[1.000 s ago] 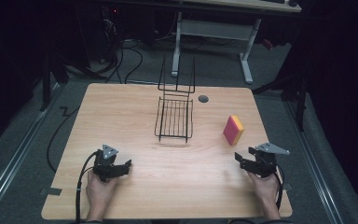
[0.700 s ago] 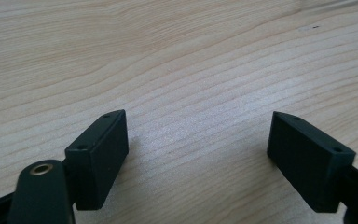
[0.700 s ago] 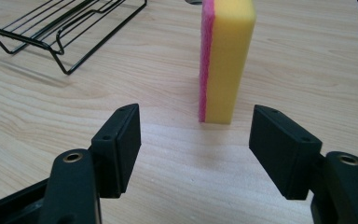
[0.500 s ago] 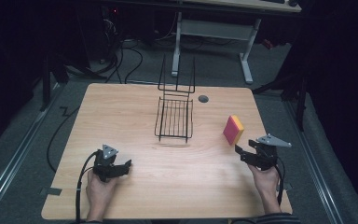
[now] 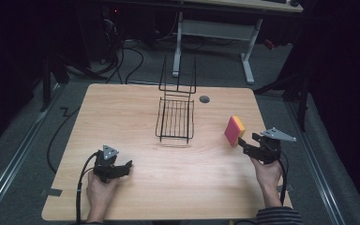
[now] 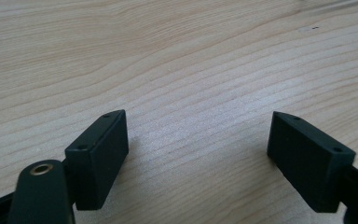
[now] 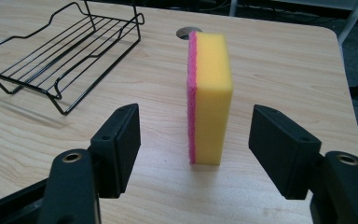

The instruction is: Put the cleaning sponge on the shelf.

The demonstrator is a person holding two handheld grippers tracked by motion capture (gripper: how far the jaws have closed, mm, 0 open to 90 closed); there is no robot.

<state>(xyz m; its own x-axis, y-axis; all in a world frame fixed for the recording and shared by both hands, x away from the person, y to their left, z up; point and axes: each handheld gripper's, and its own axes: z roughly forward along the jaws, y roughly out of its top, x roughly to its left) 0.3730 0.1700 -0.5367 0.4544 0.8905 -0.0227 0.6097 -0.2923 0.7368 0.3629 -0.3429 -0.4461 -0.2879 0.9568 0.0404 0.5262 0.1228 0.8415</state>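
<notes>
Nearest the person, the left gripper [image 5: 122, 168] is resting low over the bare front-left part of the table [image 5: 122, 108], its jaws standing wide apart with nothing but wood grain between them in the left gripper view [image 6: 198, 144]. On the right side, the right gripper [image 7: 196, 140] is lining up on the sponge [image 7: 209, 98], jaws spread wide and standing either side of its line, just short of it and not touching; in the high view that gripper [image 5: 244, 144] is sitting just beside the sponge [image 5: 235, 130]. The sponge is standing upright on its narrow end near the table's right edge, yellow foam with a pink layer on one face, well apart from the rack [image 5: 176, 119]. Farther off, the wire rack is sitting empty at the middle back of the table, and a round cable hole [image 5: 204, 99] is lying just beyond it. The step in hand looks like the approach to a grasp. The next move seems to call for easing the right gripper forward until the sponge sits between the pads, then closing gently on its two broad faces, since soft foam squashes and a tall, narrow piece tips easily if nudged first.
</notes>
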